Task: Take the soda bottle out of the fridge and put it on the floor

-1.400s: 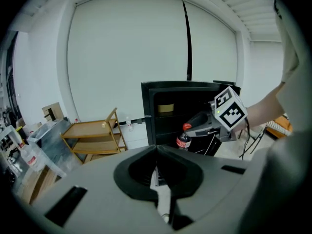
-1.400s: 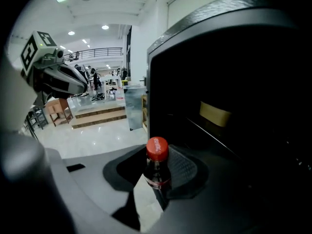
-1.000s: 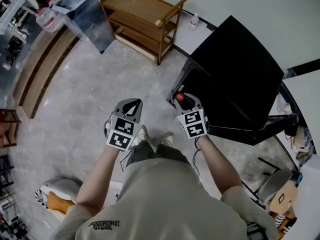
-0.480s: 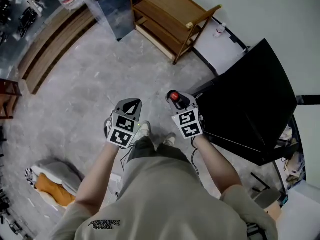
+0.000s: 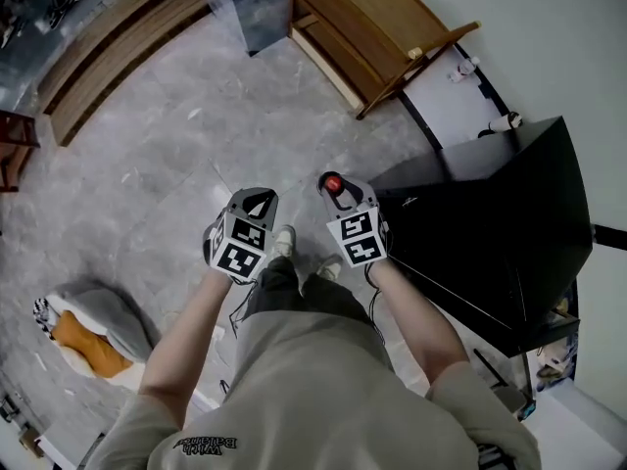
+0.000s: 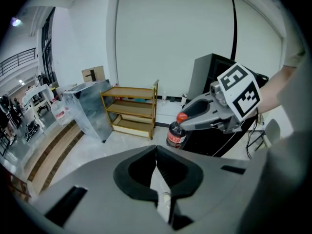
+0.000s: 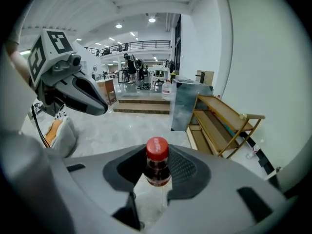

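Note:
The soda bottle (image 7: 157, 167), dark cola with a red cap, stands upright between the jaws of my right gripper (image 7: 157, 156), which is shut on its neck. In the head view the red cap (image 5: 332, 184) shows at the tip of the right gripper (image 5: 339, 194), held above the grey floor just left of the black fridge (image 5: 490, 223). My left gripper (image 5: 259, 198) hangs beside it at the same height, jaws shut and holding nothing (image 6: 156, 152). From the left gripper view the bottle (image 6: 176, 133) hangs under the right gripper in front of the fridge (image 6: 207, 74).
A wooden shelf rack (image 5: 377, 27) stands against the wall beyond the fridge, with a metal cabinet (image 5: 250, 8) and wooden steps (image 5: 108, 62) to its left. A grey and orange cushion (image 5: 88, 326) lies at lower left. The person's shoes (image 5: 284, 243) are below the grippers.
The right gripper has carried the bottle left, away from the fridge's front, and the head view has swung so the fridge sits further right. The left gripper stayed level beside it.

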A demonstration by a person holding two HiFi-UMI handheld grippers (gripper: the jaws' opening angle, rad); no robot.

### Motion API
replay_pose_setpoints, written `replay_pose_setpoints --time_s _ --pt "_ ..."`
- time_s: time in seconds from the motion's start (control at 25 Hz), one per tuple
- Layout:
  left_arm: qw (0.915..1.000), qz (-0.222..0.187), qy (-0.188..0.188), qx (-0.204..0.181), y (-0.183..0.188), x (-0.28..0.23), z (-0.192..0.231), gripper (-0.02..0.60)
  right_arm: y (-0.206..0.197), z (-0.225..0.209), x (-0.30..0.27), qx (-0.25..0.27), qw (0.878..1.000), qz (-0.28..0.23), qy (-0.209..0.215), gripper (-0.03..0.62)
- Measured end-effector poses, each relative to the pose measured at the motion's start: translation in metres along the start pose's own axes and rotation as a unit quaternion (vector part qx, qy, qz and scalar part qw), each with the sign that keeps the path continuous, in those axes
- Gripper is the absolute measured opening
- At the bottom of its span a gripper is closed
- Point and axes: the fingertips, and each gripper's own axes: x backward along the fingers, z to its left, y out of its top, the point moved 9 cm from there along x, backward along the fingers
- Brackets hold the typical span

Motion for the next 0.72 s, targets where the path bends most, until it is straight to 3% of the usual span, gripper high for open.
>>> replay_pose_setpoints --time_s 0.4,0.72 --pt "0.9993 0.034 -0.013 0.006 -0.047 -0.065 0.043 0.006 -0.023 0.01 -0.078 -0.005 1.0 0.016 0.008 0.11" --pt "0.9982 0.05 -0.027 0.019 -0.101 -0.126 0.07 0.006 -0.066 0.021 -0.149 -0.015 0.999 0.03 0.004 0.11"
